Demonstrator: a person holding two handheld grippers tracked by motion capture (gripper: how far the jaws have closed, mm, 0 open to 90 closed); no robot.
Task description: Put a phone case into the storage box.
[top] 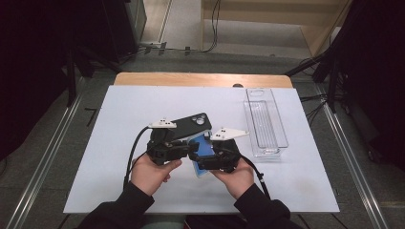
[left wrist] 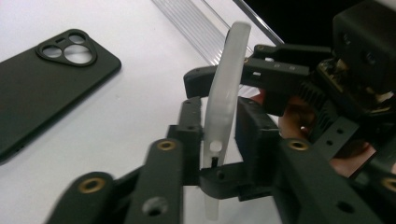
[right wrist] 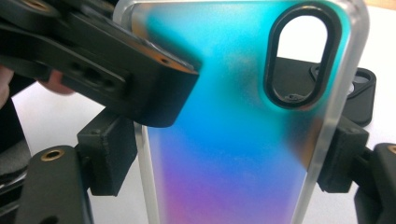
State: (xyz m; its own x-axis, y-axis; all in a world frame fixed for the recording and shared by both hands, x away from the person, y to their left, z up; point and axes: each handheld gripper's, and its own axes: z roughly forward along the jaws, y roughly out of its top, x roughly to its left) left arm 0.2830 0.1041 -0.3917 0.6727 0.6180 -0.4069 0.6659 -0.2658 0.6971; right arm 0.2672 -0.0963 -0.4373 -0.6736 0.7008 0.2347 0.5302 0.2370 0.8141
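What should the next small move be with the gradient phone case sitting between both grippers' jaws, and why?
Probably open the left gripper wider and ease it back off the case. The right gripper already clamps the blue-to-purple phone case across its width, pads on both long edges. The left jaws merely flank its thin edge, and I cannot tell whether they press on it.

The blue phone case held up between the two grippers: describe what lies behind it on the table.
Behind the blue phone case lies a black phone case, flat on the white table; its camera end peeks through the cutout, the rest is covered.
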